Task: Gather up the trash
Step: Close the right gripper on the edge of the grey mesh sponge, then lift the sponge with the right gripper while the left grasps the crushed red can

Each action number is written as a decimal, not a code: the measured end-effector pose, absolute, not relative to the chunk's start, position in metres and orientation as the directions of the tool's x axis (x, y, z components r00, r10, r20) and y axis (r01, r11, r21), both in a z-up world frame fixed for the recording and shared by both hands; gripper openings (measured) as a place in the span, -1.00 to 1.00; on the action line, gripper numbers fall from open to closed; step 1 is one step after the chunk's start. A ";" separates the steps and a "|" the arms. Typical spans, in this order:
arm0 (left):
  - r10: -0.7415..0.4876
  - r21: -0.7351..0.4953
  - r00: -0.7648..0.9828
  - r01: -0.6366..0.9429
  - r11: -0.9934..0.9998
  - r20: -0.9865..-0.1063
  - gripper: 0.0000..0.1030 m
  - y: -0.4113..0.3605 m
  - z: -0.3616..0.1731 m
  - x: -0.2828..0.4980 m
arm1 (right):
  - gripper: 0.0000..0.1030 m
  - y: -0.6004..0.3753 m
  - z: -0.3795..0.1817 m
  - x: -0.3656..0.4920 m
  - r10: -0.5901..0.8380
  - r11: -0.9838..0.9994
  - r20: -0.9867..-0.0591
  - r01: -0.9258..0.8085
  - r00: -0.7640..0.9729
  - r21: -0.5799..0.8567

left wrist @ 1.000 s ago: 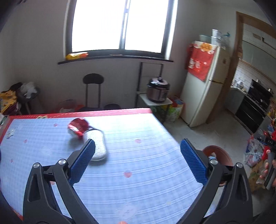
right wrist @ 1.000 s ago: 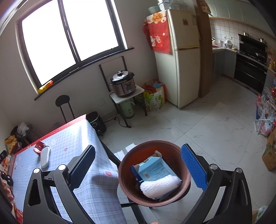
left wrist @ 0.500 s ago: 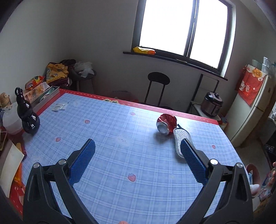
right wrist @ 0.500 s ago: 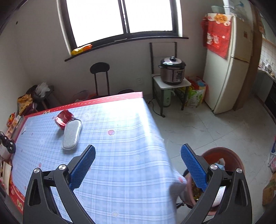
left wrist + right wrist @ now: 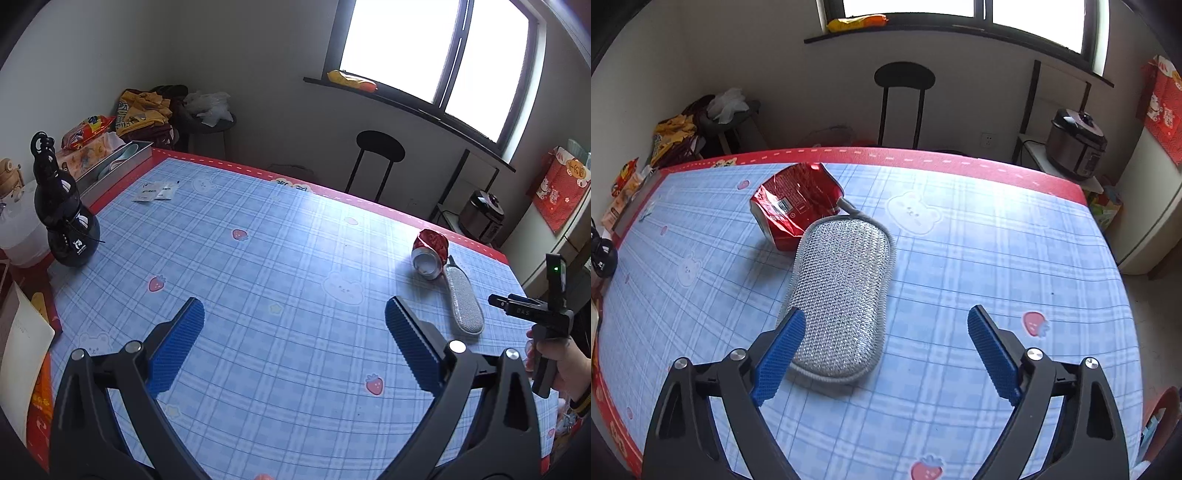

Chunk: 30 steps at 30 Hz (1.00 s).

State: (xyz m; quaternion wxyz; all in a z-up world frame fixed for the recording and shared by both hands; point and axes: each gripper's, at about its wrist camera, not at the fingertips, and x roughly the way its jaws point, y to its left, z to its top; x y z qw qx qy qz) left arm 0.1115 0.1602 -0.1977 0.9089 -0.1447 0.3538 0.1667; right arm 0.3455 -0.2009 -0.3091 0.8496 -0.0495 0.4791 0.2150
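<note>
Silver scrubber [image 5: 839, 295] now under right claw [image 5: 886, 349]

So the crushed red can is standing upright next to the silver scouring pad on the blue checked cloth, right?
Not quite. The crushed red can is lying on its side, not standing upright; the left wrist view shows its round end facing sideways. The rest holds: it sits right next to the silver scouring pad on the blue checked cloth.

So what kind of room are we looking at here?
Probably a home kitchen or dining room: a table under a checked cloth, an electric cooker on a side stand, and a stool below the window.
</note>
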 end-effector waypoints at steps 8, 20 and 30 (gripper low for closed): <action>0.183 -0.177 0.679 -0.424 0.888 -0.711 0.66 0.192 -0.212 0.121 | 0.58 -0.182 -0.345 0.366 0.315 0.929 -0.867 -0.310 0.386 0.200; 0.130 -0.180 0.683 -0.363 0.914 -0.718 0.52 0.168 -0.216 0.133 | 0.03 -0.175 -0.348 0.361 0.387 0.905 -0.860 -0.315 0.333 0.285; 0.092 -0.156 0.680 -0.294 0.943 -0.727 0.52 0.129 -0.210 0.156 | -0.75 -0.235 -0.304 0.329 0.506 0.860 -0.773 -0.291 0.382 0.419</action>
